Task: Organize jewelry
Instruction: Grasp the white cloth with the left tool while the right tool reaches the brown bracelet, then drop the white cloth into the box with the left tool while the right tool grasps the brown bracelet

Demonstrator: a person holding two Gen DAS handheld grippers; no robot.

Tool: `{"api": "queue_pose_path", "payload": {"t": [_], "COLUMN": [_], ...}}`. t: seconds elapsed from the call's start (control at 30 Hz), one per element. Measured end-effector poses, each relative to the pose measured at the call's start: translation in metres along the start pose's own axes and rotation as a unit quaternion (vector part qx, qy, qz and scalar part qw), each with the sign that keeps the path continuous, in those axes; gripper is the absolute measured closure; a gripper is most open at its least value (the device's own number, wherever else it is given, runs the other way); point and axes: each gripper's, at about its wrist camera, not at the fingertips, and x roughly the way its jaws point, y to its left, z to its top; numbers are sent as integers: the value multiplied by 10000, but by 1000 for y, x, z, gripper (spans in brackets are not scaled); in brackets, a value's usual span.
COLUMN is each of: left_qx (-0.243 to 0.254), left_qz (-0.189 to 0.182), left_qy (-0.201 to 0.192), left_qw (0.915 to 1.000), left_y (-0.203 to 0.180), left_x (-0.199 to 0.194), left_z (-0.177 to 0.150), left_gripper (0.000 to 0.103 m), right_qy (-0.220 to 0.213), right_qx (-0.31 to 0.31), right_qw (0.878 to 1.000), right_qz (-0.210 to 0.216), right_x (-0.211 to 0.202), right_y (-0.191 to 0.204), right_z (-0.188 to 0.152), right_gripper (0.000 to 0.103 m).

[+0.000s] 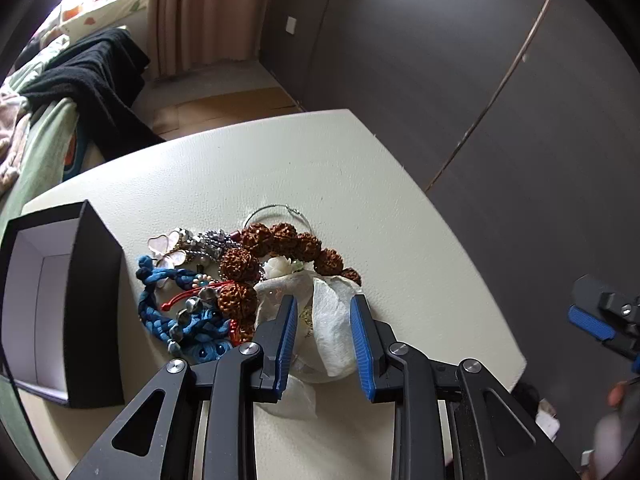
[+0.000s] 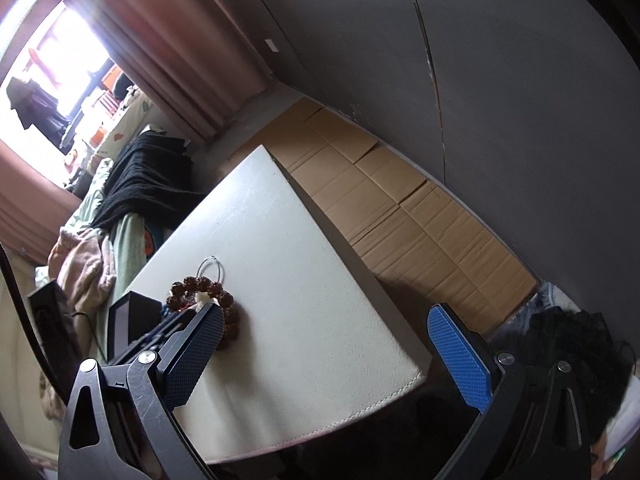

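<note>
Left wrist: black box [image 1: 96, 304] open beside jewelry pile [image 1: 224, 280].

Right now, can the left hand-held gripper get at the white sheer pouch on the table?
Probably yes. The left hand-held gripper already straddles the white sheer pouch, a pad on either side, nothing between; the brown bead bracelet lies just beyond.

The left tool [image 1: 324, 306] straddles a sheer white pouch [image 1: 320, 320] on the tabletop [image 1: 360, 184], beside a brown bead bracelet [image 1: 280, 248] and an open black box [image 1: 60, 304].
</note>
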Motion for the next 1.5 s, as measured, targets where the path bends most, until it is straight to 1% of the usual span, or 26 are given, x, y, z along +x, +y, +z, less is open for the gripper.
{"api": "queue_pose_path", "payload": {"t": [0.03, 0.07, 0.1, 0.23, 0.33, 0.47, 0.57, 0.63, 0.67, 0.7, 0.8, 0.87, 0.93, 1.07, 1.17, 1.23, 1.3, 1.33, 1.37, 1.4, 1.43, 1.5], "left_qx": [36, 42, 3, -446, -711, -907, -965, -959, -965, -980, -1116, -1240, -1316, -1438, -1604, -1702, -1784, -1824, -1852, -1882, -1911, -1971], "left_qz": [18, 23, -13, -311, -463, -703, -788, -787, -791, -810, -946, -1017, -1032, -1030, -1036, -1027, -982, -953, -919, -881, -852, -804], "left_qy": [68, 126, 133, -333, -585, -764, -871, -964, -998, -1029, -1103, -1165, -1214, -1336, -1471, -1539, -1578, -1589, -1606, -1619, -1630, -1667], "left_qw": [10000, 9999, 9999, 9980, 9947, 9904, 9884, 9876, 9872, 9865, 9831, 9802, 9784, 9751, 9705, 9679, 9663, 9656, 9651, 9647, 9642, 9627], "left_y": [0, 1, 4, 28, 44, 55, 58, 60, 62, 64, 74, 82, 89, 101, 113, 121, 129, 132, 136, 139, 142, 148], "left_x": [4, 6, 6, -18, -38, -55, -63, -67, -71, -74, -80, -83, -86, -94, -104, -109, -113, -114, -115, -116, -117, -120], "left_z": [0, 0, -1, 4, 5, 4, 6, 8, 7, 7, 9, 11, 12, 14, 13, 11, 8, 7, 6, 5, 4, 2], "left_gripper": [81, 97, 102, 103, 103, 103, 103, 103, 103, 103, 103, 103, 103, 103, 103, 103, 103, 103, 103, 103, 103, 103], "right_qy": [13, 12, 3, 4, 62, 67, 84, 153, 176, 206, 375, 527, 665, 1039, 1264, 1295, 1327, 1178, 1126, 1092, 1170, 1192], "right_qx": [0, -9, -24, -105, -97, -66, -91, -149, -191, -244, -386, -471, -576, -831, -949, -1108, -1183, -1307, -1473, -1589, -1594, -1471], "right_qw": [10000, 10000, 10000, 9999, 9997, 9981, 9975, 9970, 9968, 9964, 9959, 9952, 9946, 9909, 9874, 9848, 9835, 9837, 9815, 9798, 9793, 9817], "right_qz": [-6, -11, -14, -22, 216, 605, 691, 741, 762, 787, 732, 673, 549, 184, -56, -346, -334, -368, -480, -527, -436, -220], "right_x": [0, 1, 1, 4, 5, 6, 11, 18, 22, 26, 42, 53, 65, 94, 115, 125, 134, 133, 134, 134, 136, 134], "right_y": [1, 1, 3, 8, 13, 22, 32, 42, 47, 52, 67, 76, 85, 101, 110, 115, 118, 122, 126, 130, 131, 127], "right_z": [0, 0, 0, -1, -3, -5, -5, -5, -5, -4, -2, -1, -2, -3, -1, -1, -5, -7, -9, -11, -12, -10], "right_gripper": [0, 0, 0, 0, 0, 0, 0, 2, 10, 21, 37, 43, 45, 60, 61, 61, 61, 61, 64, 75, 82, 82]}}
